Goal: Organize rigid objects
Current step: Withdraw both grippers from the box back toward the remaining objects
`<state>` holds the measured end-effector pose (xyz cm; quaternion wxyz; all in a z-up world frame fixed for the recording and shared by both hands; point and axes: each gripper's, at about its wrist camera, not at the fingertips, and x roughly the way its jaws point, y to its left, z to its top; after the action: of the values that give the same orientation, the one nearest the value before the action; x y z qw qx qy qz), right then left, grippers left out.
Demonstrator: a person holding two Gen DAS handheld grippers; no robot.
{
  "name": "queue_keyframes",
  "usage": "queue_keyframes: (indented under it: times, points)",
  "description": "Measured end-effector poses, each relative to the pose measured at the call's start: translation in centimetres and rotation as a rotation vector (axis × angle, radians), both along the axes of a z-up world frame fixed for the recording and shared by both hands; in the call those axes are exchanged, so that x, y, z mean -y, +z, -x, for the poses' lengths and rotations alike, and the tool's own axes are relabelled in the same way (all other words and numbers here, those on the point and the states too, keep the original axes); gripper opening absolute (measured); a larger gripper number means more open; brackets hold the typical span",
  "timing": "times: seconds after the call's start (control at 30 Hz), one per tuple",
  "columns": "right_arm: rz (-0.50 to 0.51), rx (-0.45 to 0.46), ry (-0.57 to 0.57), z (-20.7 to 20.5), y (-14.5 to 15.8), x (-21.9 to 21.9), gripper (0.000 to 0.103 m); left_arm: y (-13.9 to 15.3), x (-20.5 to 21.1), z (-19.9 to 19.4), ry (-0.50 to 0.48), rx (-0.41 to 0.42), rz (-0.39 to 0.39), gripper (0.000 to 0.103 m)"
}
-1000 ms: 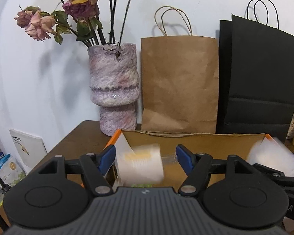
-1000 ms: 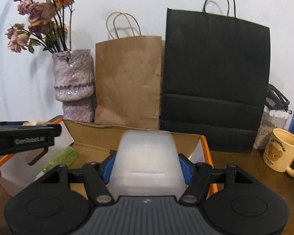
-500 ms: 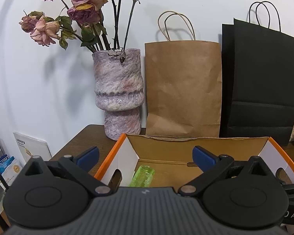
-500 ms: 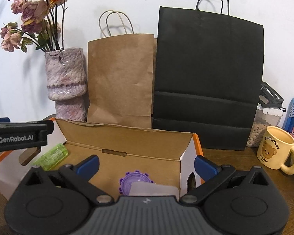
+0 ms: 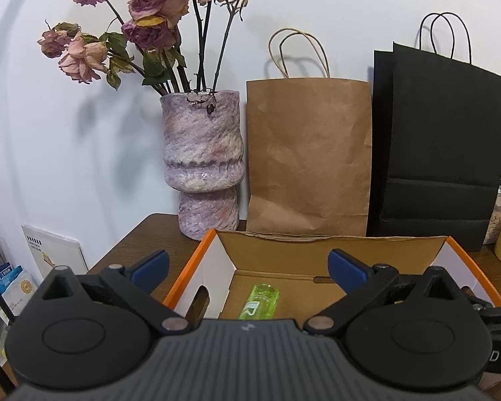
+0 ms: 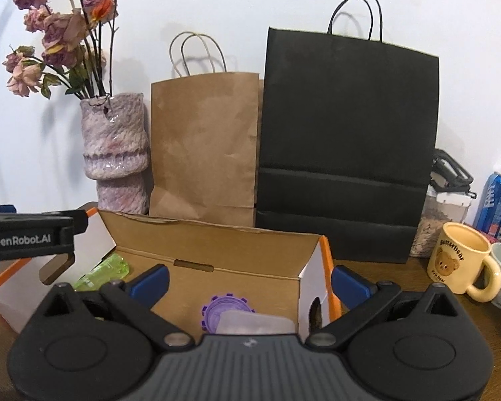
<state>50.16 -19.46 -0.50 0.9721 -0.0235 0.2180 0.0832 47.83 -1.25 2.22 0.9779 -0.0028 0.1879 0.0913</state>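
An open cardboard box [image 5: 317, 250] with orange edges sits on the brown table; it also shows in the right wrist view [image 6: 217, 244]. Inside lie a green translucent bottle [image 5: 260, 304], also in the right wrist view [image 6: 103, 272], a purple toothed lid [image 6: 225, 310] and a frosted white container [image 6: 254, 322]. My left gripper [image 5: 247, 267] is open and empty above the box's near left part. My right gripper [image 6: 248, 280] is open and empty above the box's right part. The left gripper's body [image 6: 26, 237] shows at the left of the right wrist view.
Behind the box stand a purple vase [image 5: 202, 163] of dried roses, a brown paper bag [image 5: 309, 157] and a black paper bag [image 5: 441, 153]. A yellow bear mug [image 6: 457, 262], a jar [image 6: 444, 220] and a blue can [image 6: 496, 200] stand at the right.
Both grippers opened and let go: the left dropped a white cylindrical item, the right dropped the frosted container into the box. Both grippers then lifted slightly.
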Motion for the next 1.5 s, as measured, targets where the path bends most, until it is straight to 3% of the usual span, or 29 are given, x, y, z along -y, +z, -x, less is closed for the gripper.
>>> queue_keyframes:
  times: [1.1,1.5]
  points:
    - [0.001,0.051,0.010,11.4,1.1,2.1,0.103,0.5,-0.4,10.6,-0.003,-0.008,0.033,0.103]
    - [0.005,0.032,0.019,16.3,0.5,2.9,0.103,0.4,0.1,15.2,-0.012,-0.020,0.038,0.103]
